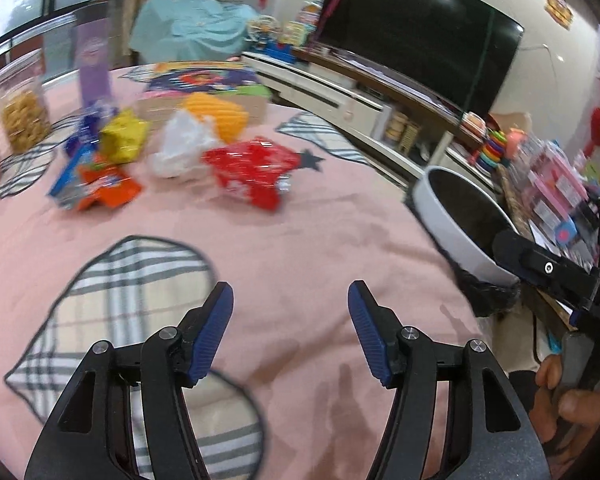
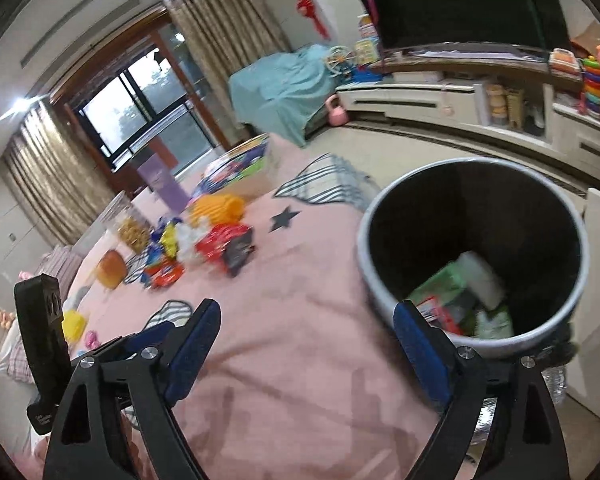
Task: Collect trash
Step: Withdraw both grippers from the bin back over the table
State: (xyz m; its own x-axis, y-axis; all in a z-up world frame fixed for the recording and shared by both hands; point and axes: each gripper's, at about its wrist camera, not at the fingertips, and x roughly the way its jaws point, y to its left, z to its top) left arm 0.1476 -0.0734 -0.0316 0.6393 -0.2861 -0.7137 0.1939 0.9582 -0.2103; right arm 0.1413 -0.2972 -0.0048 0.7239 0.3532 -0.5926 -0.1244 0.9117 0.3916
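Left wrist — blurred wrappers (image 1: pixel 244 172), bin (image 1: pixel 444 216) cropped

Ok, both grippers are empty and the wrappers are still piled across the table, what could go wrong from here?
1. The bin stands beyond the pink cloth's edge; a release short of it probably drops trash onto the floor.
2. Wrappers overlap: gripping the red packet may drag the white bag.
3. The biscuit jar beside the pile could get grabbed by mistake.

Left wrist view: low over pink tablecloth (image 1: pixel 300 220), angled down, facing wrapper pile (image 1: pixel 172 152) and television (image 1: pixel 420 40). Right wrist view: further right, looking down into trash bin (image 2: pixel 364 264) close by. Shared: cloth, pile, bin, television stand.
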